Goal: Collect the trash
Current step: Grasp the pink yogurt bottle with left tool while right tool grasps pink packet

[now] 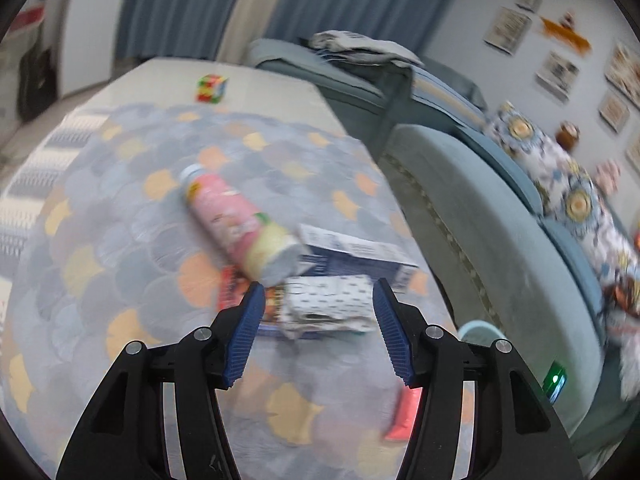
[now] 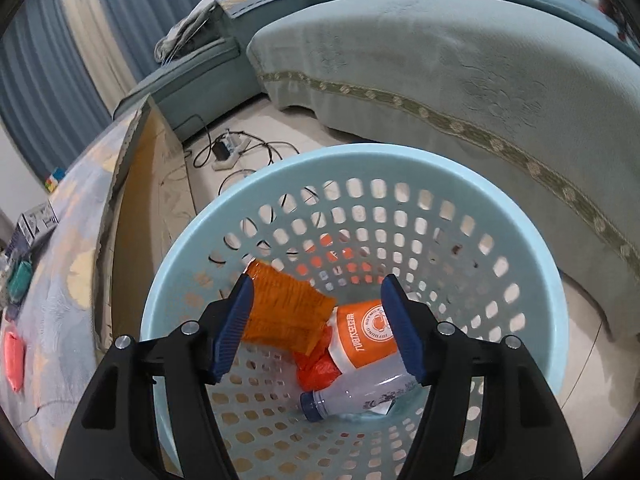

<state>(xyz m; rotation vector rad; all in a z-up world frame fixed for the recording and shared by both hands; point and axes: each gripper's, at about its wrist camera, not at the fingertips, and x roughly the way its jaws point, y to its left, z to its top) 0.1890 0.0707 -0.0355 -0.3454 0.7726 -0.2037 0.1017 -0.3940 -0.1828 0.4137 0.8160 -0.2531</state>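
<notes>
Left gripper (image 1: 318,312) first: I have its blue fingers spread wide with nothing between them, hanging over the patterned cloth (image 1: 120,216). Taking the crumpled white dotted wrapper (image 1: 326,306) as my landmark, it lies just beyond the fingertips, centred in the gap but not touched as far as I can tell through the blur. Left of the wrapper and partly under it is a red-orange flat packet (image 1: 230,288). Above-left of the wrapper a pink bottle (image 1: 236,220) lies on its side, its base close to the wrapper's upper edge. Right of that base, behind the wrapper, sits a blue and white carton (image 1: 356,256), touching or overlapping the bottle. Far beyond the wrapper a colour cube (image 1: 211,88) rests near the table's far edge. Nearer than the wrapper, by the right finger, lies a pink-red packet (image 1: 406,412).

Over on the right wrist view, the right gripper (image 2: 318,312) is equally wide open and empty, poised above the light blue basket (image 2: 552,280). Inside the basket lie an orange mesh piece (image 2: 284,312), an orange bag (image 2: 316,368), an orange-labelled cup (image 2: 364,336) and a clear bottle (image 2: 352,396).
</notes>
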